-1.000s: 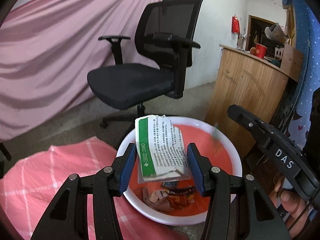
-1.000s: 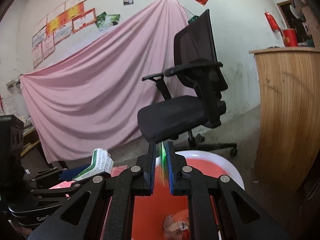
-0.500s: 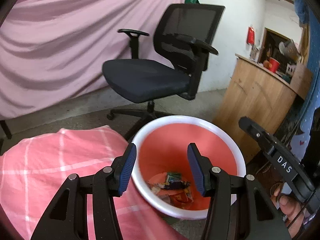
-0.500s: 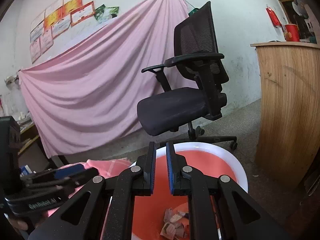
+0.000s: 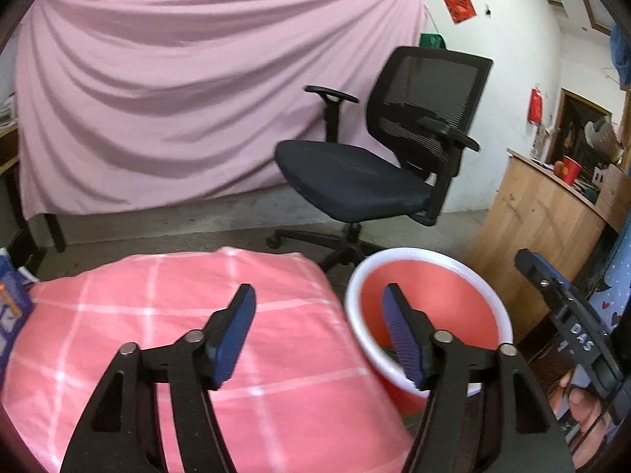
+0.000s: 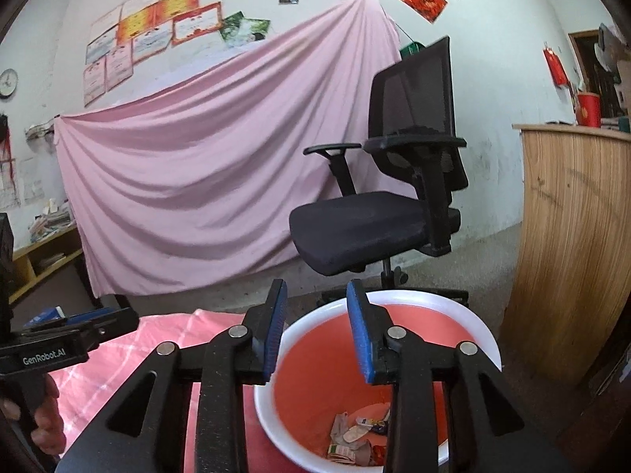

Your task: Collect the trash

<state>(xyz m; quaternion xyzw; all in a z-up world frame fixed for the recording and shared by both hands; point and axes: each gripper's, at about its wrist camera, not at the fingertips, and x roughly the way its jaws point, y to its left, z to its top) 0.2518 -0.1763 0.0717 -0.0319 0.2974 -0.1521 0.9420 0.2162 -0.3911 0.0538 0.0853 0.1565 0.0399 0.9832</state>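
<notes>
Trash (image 6: 357, 439) lies in a loose heap at the bottom of the bin (image 6: 479, 325), a red bucket with a white rim standing on the floor just beside the surface (image 5: 157, 307); the low placement lets items fall in from above. Left gripper (image 5: 319, 333) hangs over the pink checked cloth that covers the surface, beside the bin rim; its jaws are opening, apart, with nothing between them. Right gripper (image 6: 317, 333) sits directly above the bin mouth, pointed slightly down; its jaws are likewise opening, apart and empty, which suits a release over the bin. Judgement: both tools appear free for the next pickup. A blue box (image 5: 12, 307) rests at the far left edge of the surface in the left view; whether it counts as trash cannot be told. An office chair (image 5: 374, 173) stands behind the bin, and a wooden counter (image 6: 572, 236) stands close to the bin's right, limiting approach from that side.
</notes>
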